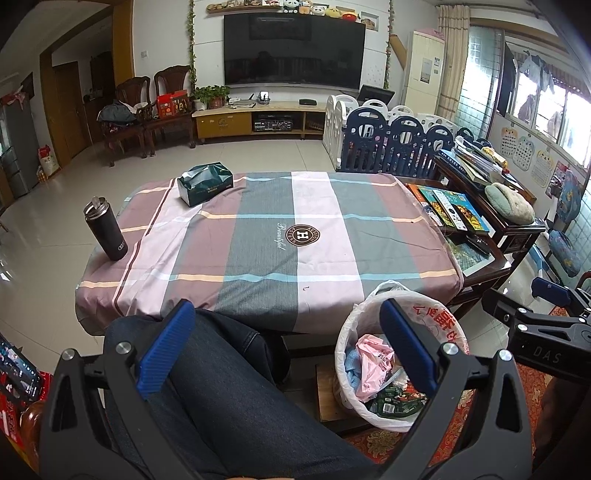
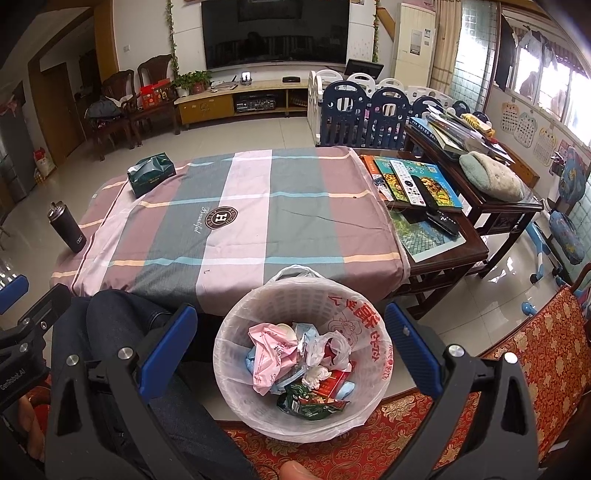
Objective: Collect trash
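Nearest: the left gripper (image 1: 288,354), jaws spread wide and holding nothing, hangs over the person's knee (image 1: 229,369) in dark denim. The right gripper (image 2: 291,354), likewise wide and empty, hangs above the bin (image 2: 373,373); its black body also shows at the right edge of the left view.

Bin: white basket lined with a clear bag printed in red, standing on the floor just beside the knee and against the near edge of the table (image 2: 229,258). Trash (image 2: 295,369) lies inside it: pink wrapper, white crumpled plastic, green packets, a red pack, pale blue scraps.

Carpet (image 2: 517,369): red with gold pattern, right of the bin.

Table: covered by a plaid cloth in mauve, grey and white with a round "H" emblem at centre. No trash shows on the cloth. A black flask (image 2: 66,229) stands upright at the left edge. A green tissue box (image 2: 151,175) sits at the far left corner.

Side table (image 2: 443,236): dark wood, touching the table's right end, bearing books (image 2: 410,177) and remotes (image 2: 417,190).

Farthest: a wall TV (image 2: 275,33) above a low cabinet, and wooden chairs at the left.
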A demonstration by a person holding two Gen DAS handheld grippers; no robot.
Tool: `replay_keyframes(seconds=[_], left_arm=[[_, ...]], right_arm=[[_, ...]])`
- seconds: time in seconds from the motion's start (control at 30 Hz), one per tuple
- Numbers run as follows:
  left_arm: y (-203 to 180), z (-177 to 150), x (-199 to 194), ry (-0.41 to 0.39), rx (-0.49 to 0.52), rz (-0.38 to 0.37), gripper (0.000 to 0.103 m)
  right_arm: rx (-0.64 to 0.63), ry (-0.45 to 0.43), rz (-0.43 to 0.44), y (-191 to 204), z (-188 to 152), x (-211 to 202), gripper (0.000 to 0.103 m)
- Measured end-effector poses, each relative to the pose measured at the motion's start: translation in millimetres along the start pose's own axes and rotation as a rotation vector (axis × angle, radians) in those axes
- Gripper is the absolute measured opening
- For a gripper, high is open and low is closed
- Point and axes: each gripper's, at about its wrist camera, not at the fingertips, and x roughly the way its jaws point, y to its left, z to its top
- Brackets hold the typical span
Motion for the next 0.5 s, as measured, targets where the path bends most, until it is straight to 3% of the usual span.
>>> replay_keyframes(seconds=[0.5], left_arm=[[-2.7,-2.8,-0.1,-0.015,0.012,-0.002,0.1]], right_arm=[[0.0,0.011,0.002,2.5,-0.9,3.9,0.099]])
